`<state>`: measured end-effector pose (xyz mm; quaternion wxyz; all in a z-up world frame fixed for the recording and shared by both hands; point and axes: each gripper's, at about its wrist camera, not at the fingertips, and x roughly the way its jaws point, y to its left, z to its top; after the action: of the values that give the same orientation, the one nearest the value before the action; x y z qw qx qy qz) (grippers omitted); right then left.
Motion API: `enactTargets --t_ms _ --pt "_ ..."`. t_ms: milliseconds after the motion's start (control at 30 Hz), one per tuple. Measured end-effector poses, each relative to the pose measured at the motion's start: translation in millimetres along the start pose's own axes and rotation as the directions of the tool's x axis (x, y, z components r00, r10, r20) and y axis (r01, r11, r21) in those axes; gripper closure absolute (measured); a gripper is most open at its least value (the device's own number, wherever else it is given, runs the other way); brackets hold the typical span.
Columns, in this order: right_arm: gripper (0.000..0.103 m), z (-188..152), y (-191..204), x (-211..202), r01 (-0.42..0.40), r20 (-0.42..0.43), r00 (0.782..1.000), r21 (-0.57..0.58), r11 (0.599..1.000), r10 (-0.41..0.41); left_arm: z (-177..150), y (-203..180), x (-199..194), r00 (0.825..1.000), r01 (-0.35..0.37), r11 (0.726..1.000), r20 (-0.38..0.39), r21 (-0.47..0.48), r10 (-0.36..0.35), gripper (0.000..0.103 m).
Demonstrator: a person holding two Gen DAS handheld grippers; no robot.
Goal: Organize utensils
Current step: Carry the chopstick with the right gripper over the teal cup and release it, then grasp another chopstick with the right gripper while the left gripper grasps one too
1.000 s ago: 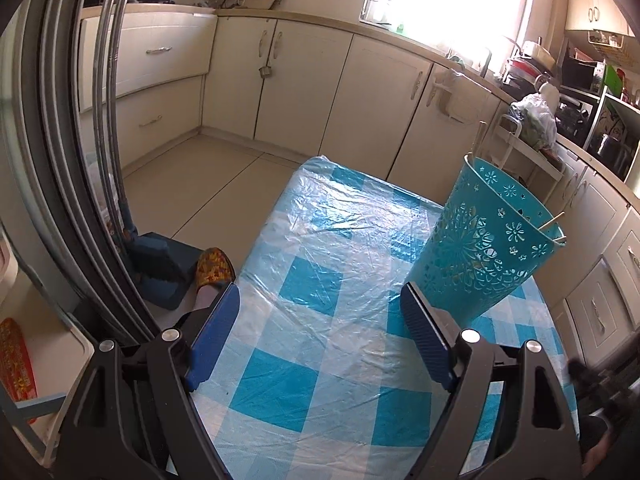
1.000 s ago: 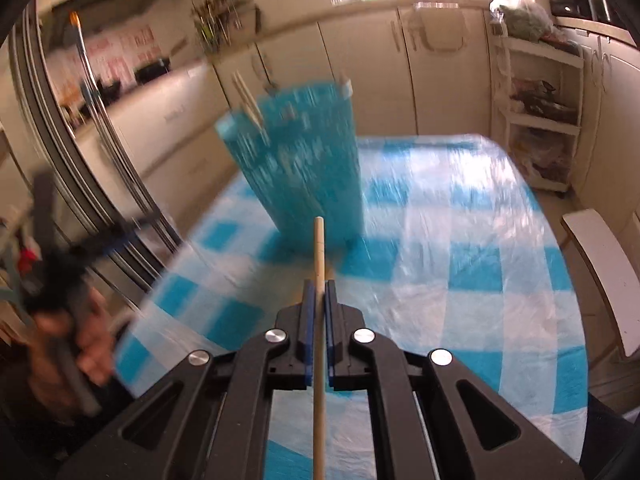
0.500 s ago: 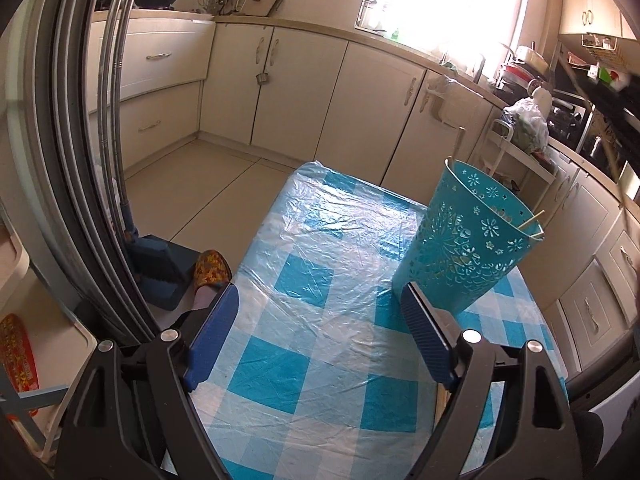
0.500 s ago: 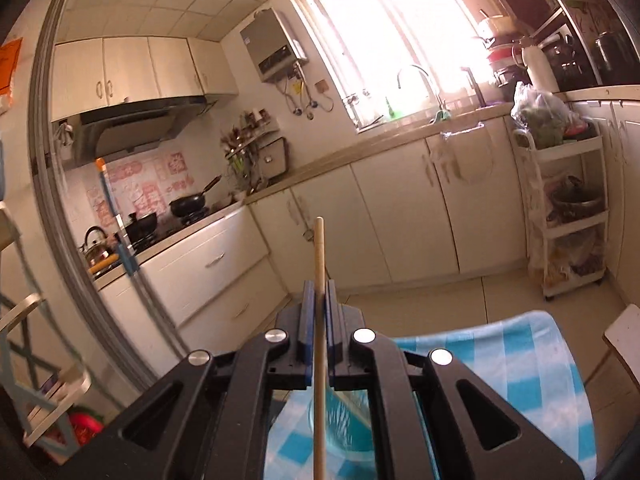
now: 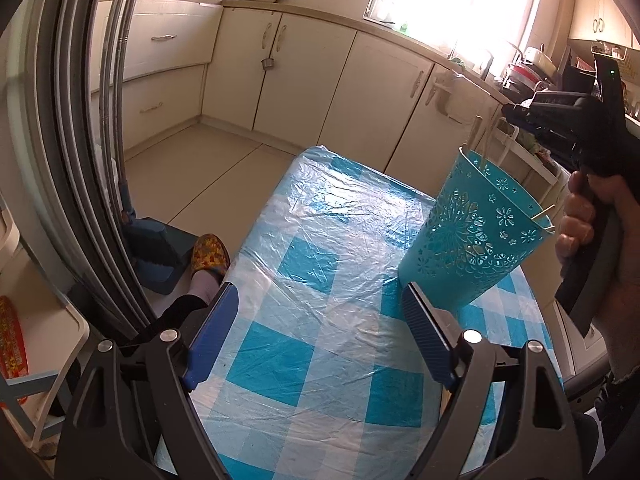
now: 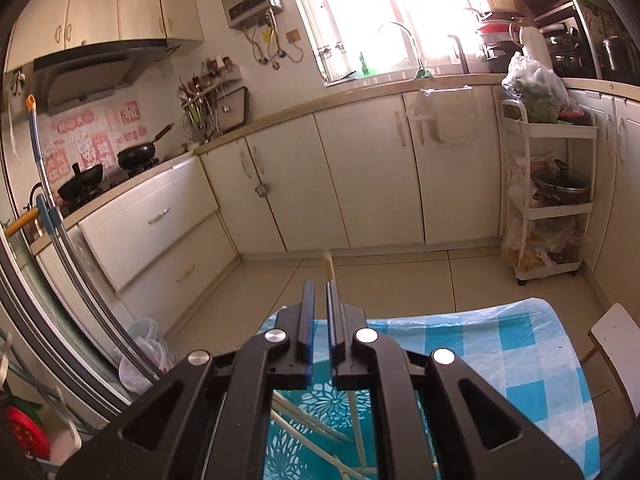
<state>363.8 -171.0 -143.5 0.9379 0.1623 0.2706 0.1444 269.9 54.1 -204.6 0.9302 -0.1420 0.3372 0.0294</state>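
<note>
A teal cut-out utensil holder (image 5: 472, 236) stands on the blue checked table (image 5: 320, 240), just beyond my left gripper's right finger. My left gripper (image 5: 320, 294) is wide open over the cloth with nothing in it. A hand holds my right gripper (image 5: 516, 112) above the holder's far rim. In the right wrist view the right gripper (image 6: 319, 286) is shut to a thin slit. A blurred chopstick tip (image 6: 328, 266) shows just past its right fingertip, off the slit's line. Below, the holder (image 6: 320, 404) has chopsticks (image 6: 304, 428) lying inside.
A slippered foot (image 5: 210, 250) rests on the floor left of the table. Metal poles (image 5: 116, 80) and a dark door edge fill the left. A white trolley (image 6: 548, 200) and a chair corner (image 6: 612, 340) are on the right. Cream cabinets line the back.
My right gripper rose from beside the holder to above it and now shows in the left wrist view. The chopstick no longer runs down between its pads. My left gripper barely moved.
</note>
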Motion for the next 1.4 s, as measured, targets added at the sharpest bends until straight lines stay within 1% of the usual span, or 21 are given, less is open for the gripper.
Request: enactTargets --t_ms 133,200,267,433,500,600,633,700,733,800,833,867,900,1000,1067,1167,1233,1400 --pt "0.095 0 -1 -7 -0.011 -0.006 1.0 -0.007 1.0 0.01 2 -1 -4 1.0 -0.003 1.0 0.011 -0.001 0.003 0.023" --pt "0.091 1 -1 -17 -0.017 0.009 1.0 -0.006 1.0 0.017 2 -1 -6 1.0 -0.004 1.0 0.018 -0.002 0.004 0.022" --pt "0.087 3 -3 -34 -0.023 0.036 0.999 -0.003 1.0 0.024 3 -2 -8 1.0 -0.006 1.0 0.023 -0.003 0.006 0.021" --pt "0.085 7 -5 -77 -0.027 0.109 0.994 -0.014 1.0 0.029 3 -6 -14 0.999 -0.004 1.0 0.032 0.007 0.004 0.02" --pt "0.08 4 -6 -99 -0.022 0.136 0.99 -0.015 1.0 0.023 3 -8 -17 0.999 -0.001 1.0 0.034 0.009 0.001 0.019" --pt "0.075 -8 -8 -123 -0.003 0.154 0.988 -0.012 1.0 0.005 2 -9 -20 0.999 0.001 1.0 0.038 0.012 -0.001 0.017" --pt "0.074 -20 -8 -131 0.009 0.144 0.99 -0.006 1.0 -0.008 2 -9 -21 0.999 0.001 1.0 0.039 0.011 -0.001 0.017" --pt "0.073 -45 -8 -137 0.031 0.097 0.995 0.006 1.0 -0.031 2 -8 -23 0.999 0.001 1.0 0.04 0.008 -0.001 0.016" --pt "0.073 -71 -8 -133 0.05 0.026 0.998 0.012 0.999 -0.05 2 -7 -23 0.999 0.001 1.0 0.039 0.006 -0.001 0.016" --pt "0.073 -104 -12 -120 0.062 -0.088 0.994 0.02 0.998 -0.06 0 -7 -23 0.999 0.002 1.0 0.032 0.009 -0.003 0.016" --pt "0.074 -127 -15 -108 0.079 -0.168 0.983 0.032 0.996 -0.073 -1 -7 -23 1.0 0.003 1.0 0.028 0.013 -0.003 0.016" --pt "0.079 -149 -20 -93 0.089 -0.247 0.966 0.05 0.995 -0.074 -3 -8 -22 1.0 0.003 1.0 0.02 0.02 -0.003 0.016" --pt "0.083 -162 -22 -83 0.098 -0.293 0.953 0.051 0.994 -0.079 -4 -9 -22 1.0 0.004 1.0 0.014 0.027 -0.005 0.016" --pt "0.089 -183 -29 -57 0.131 -0.365 0.925 0.051 0.99 -0.104 -9 -11 -25 1.0 0.002 0.999 0.003 0.051 -0.002 0.016" --pt "0.091 -187 -31 -44 0.151 -0.383 0.915 0.04 0.988 -0.124 -10 -10 -26 1.0 0.0 0.999 0.001 0.055 0.0 0.016" --pt "0.091 -192 -32 -30 0.158 -0.407 0.904 0.035 0.987 -0.131 -10 -6 -24 1.0 -0.002 0.999 -0.011 0.049 0.003 0.016" --pt "0.091 -197 -33 -26 0.159 -0.413 0.901 0.031 0.987 -0.132 -11 -6 -22 1.0 -0.002 0.999 -0.022 0.05 0.003 0.016" --pt "0.091 -201 -23 -21 0.155 -0.407 0.902 -0.013 0.988 -0.147 -14 -11 -18 0.999 0.005 0.998 -0.039 0.068 -0.002 0.016"
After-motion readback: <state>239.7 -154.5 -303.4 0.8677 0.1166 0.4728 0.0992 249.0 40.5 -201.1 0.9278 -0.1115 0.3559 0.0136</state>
